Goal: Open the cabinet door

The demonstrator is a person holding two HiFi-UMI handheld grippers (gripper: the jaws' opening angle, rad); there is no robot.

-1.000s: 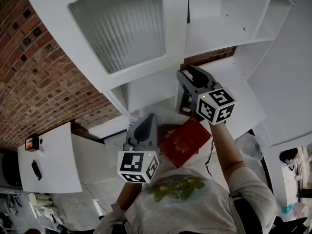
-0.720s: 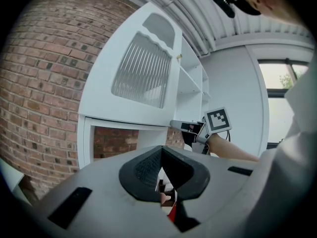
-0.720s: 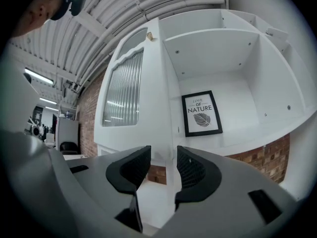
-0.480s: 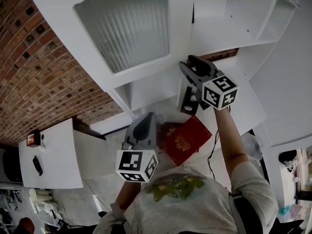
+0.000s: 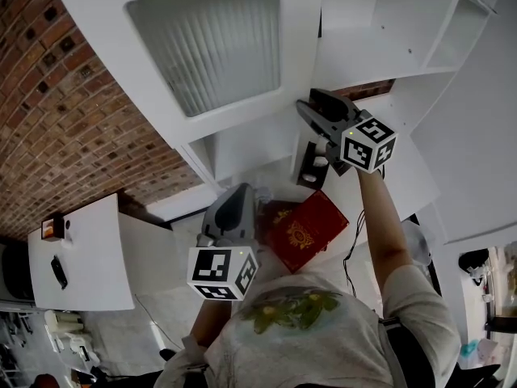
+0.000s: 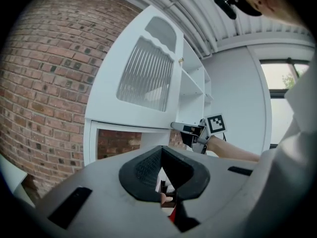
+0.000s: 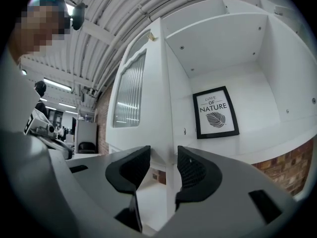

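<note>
Red brick wall [image 5: 73, 111] at left, white ribbed-glass cabinet door [image 7: 148, 108] edge-on between the just-opened jaws of the right gripper [image 7: 159, 163], left gripper [image 6: 161, 155] clenched

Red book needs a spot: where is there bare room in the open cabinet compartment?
Free: the compartment's shelf, bare from the framed print across to the right side wall, and in front of the print. Crowded: the left side, where the right gripper stands with the cabinet door edge between jaws that have just been opening.
</note>
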